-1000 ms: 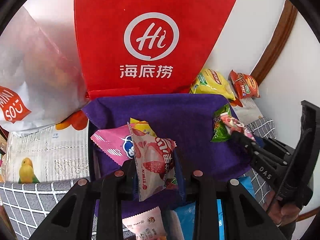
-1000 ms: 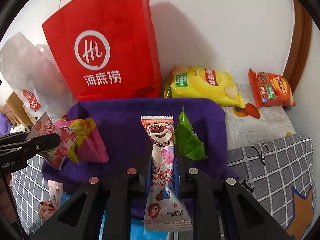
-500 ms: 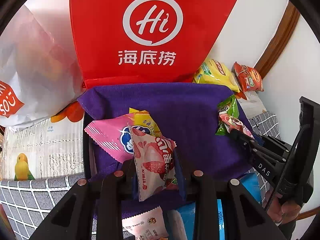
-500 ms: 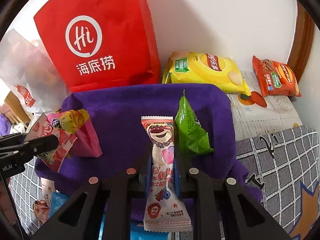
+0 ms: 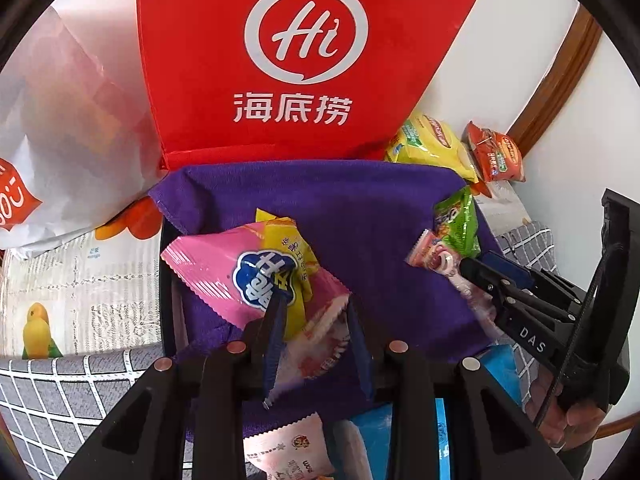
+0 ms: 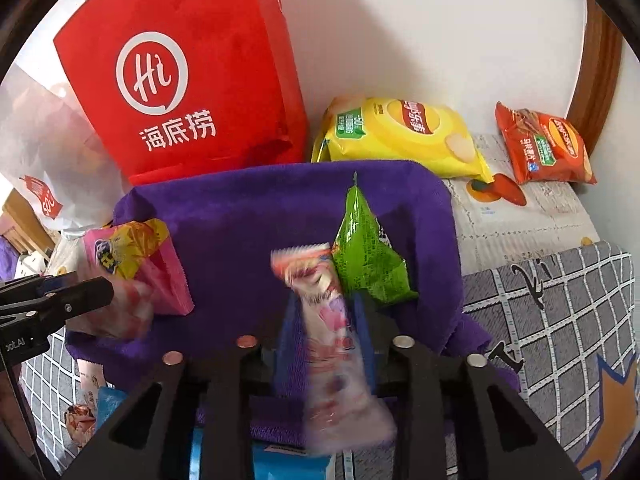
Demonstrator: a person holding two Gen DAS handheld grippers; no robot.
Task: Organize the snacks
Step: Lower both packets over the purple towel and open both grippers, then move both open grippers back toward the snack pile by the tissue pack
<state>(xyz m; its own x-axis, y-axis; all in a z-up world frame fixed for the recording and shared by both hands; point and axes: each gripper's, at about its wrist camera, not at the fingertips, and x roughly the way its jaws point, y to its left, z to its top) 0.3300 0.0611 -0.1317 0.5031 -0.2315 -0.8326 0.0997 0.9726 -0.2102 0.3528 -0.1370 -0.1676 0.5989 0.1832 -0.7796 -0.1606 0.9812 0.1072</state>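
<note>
1. White wall is backing a bed-like surface with a grey checked cover; a red bag is standing behind a purple-lined tray.
2. Left gripper is hovering over the tray's near left side, its jaws standing apart around a blurred strawberry packet, apparently no longer pinched.
3. Right gripper is opening; a pink bear-print packet, motion-blurred, is slipping between its jaws.
4. Pink packet and green packet are lying in the tray.
5. Yellow chip bag and orange chip bag are lying behind the tray.
</note>
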